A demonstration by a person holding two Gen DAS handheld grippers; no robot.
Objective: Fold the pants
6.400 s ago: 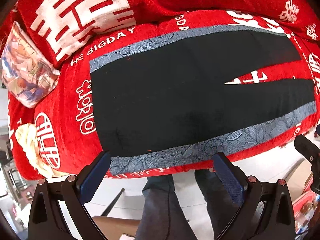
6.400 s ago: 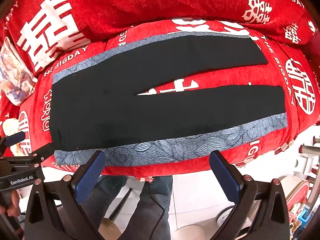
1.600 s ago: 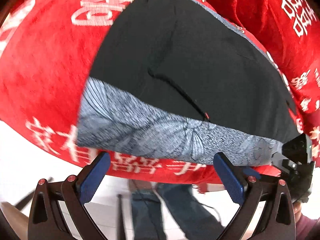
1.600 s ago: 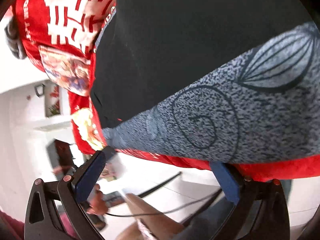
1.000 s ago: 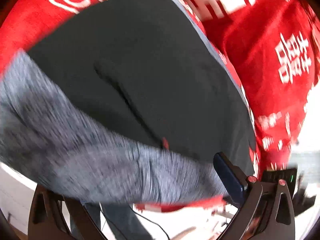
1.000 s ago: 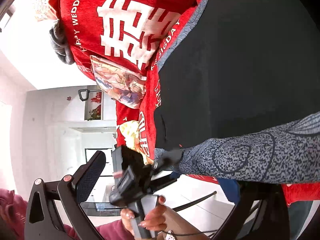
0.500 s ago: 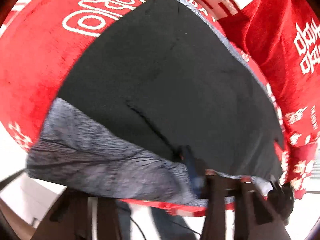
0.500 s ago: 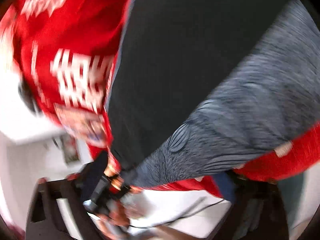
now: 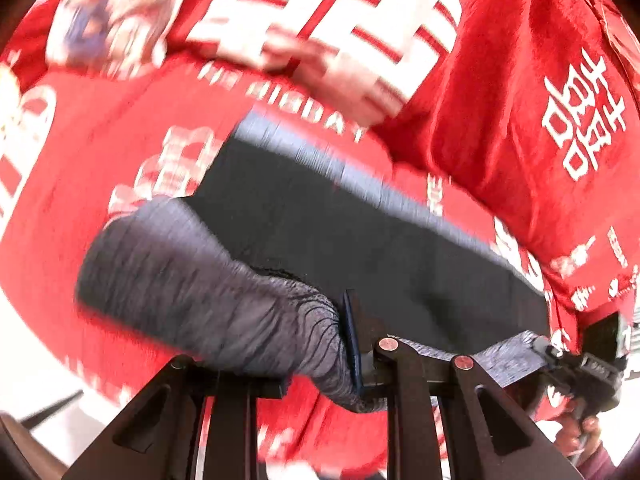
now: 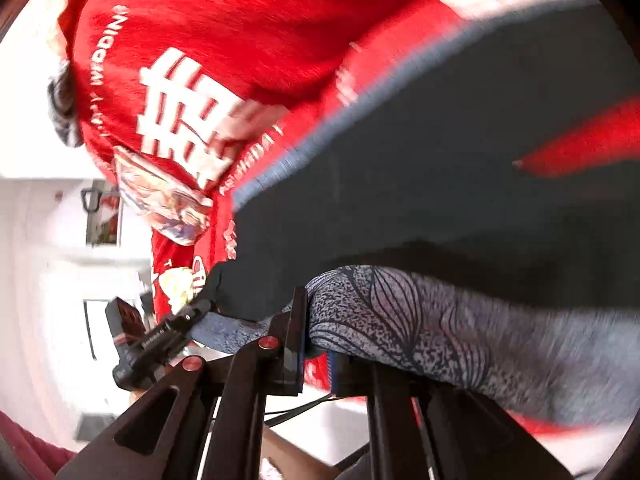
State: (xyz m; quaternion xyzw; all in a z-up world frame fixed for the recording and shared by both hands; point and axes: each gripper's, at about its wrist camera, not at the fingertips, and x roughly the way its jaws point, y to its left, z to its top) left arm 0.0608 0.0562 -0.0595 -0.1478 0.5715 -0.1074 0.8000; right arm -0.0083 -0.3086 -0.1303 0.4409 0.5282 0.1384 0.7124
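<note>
Black pants (image 9: 360, 240) with grey leaf-patterned side bands lie on a red blanket (image 9: 500, 100). My left gripper (image 9: 354, 320) is shut on the near grey band (image 9: 220, 292) at the waist end, and the cloth bunches and lifts off the blanket. In the right wrist view the pants (image 10: 440, 180) fill the right side. My right gripper (image 10: 312, 320) pinches the same near band (image 10: 440, 320) further along the leg, its jaws closing on the cloth. Each gripper shows in the other's view: the right gripper (image 9: 540, 344) low at the right, the left gripper (image 10: 204, 306) low at the left.
The red blanket (image 10: 240, 20) carries large white characters and rises behind the pants. A printed cushion (image 10: 164, 204) lies at the left end. A person's hand (image 9: 588, 440) holds the right gripper. White floor and room furniture (image 10: 60, 280) lie beyond the blanket's near edge.
Both grippers went from wide open to closed on the near grey band. They have risen and carried that edge up off the blanket, so the cloth now bunches at the fingers.
</note>
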